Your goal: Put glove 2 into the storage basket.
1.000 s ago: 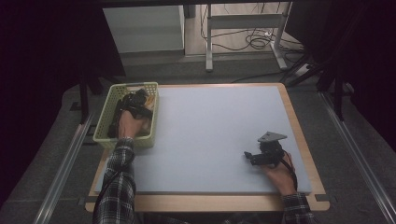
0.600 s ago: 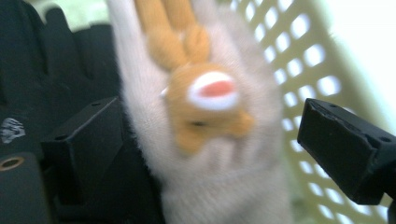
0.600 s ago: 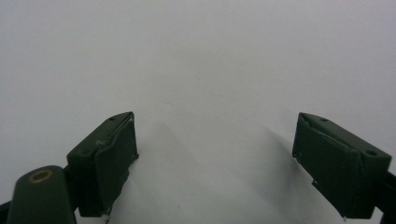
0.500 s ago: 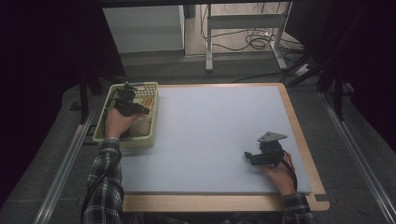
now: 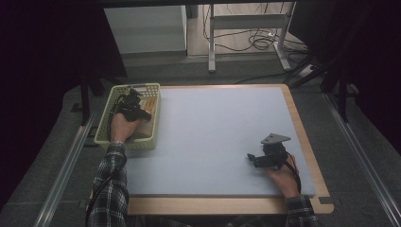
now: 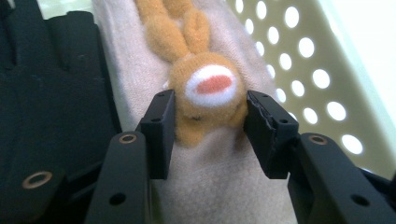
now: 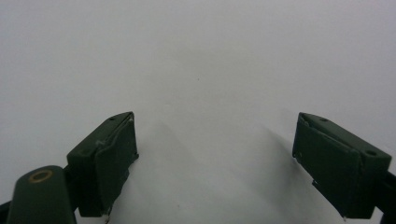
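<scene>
The orange plush toy (image 6: 205, 98) is clamped by the just-closing left gripper (image 6: 208, 128) for lifting from the basket (image 5: 104, 130); the right gripper (image 7: 215, 154) is held open, empty.

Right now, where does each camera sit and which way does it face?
High view: above the person's side, looking forward and down on the table; both forearms and tongs show.
Left gripper view: rides the left tongs, looking into the basket; its jaws have just been closing and pinch the orange plush toy.
Right gripper view: rides the right tongs, facing bare tabletop, jaws apart.
Shared: high and left views both show the basket.
</scene>
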Available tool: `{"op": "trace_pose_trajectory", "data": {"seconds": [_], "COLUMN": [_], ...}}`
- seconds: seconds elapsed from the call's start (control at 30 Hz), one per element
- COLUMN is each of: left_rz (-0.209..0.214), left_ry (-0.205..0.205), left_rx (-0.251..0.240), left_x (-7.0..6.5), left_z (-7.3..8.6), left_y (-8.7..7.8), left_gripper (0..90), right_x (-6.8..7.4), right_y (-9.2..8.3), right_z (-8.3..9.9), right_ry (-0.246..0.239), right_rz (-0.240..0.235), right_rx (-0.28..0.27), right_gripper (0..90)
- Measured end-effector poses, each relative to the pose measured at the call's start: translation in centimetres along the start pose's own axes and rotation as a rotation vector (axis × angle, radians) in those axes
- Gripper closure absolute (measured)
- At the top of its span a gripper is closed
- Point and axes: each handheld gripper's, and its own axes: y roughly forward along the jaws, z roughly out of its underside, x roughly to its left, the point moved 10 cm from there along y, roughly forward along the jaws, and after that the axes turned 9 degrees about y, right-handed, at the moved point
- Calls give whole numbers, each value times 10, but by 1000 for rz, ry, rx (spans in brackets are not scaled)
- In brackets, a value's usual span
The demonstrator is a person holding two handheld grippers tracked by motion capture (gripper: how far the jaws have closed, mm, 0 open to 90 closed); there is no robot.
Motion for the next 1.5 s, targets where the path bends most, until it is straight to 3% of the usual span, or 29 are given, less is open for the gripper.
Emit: {"op": "trace_pose_trajectory", "data": {"seconds": [0.1,0.27,0.53,0.9,1.3,1.5], "left_rz": [-9,-74,-86,-71,-95,-87], "left_ry": [2,27,29,42,118,125], "left_rx": [-17,-71,-139,-212,-218,-237], "left_x": [2,9,12,7,-2,-5], "left_z": [0,0,4,8,16,20], "left_y": [-4,-17,-31,-52,-60,-62], "left_gripper": [454,299,129,51,15,11], "right_x": [0,0,0,0,0,0], "right_y": [0,0,0,0,0,0], "right_z": [0,0,0,0,0,0], "right_ry": [-2,-3,-3,-6,-6,-7], "right_rz": [2,2,3,5,7,7], "right_rx": [-1,-1,-2,-3,-3,-3], "right_gripper": [134,134,134,133,132,132]}}
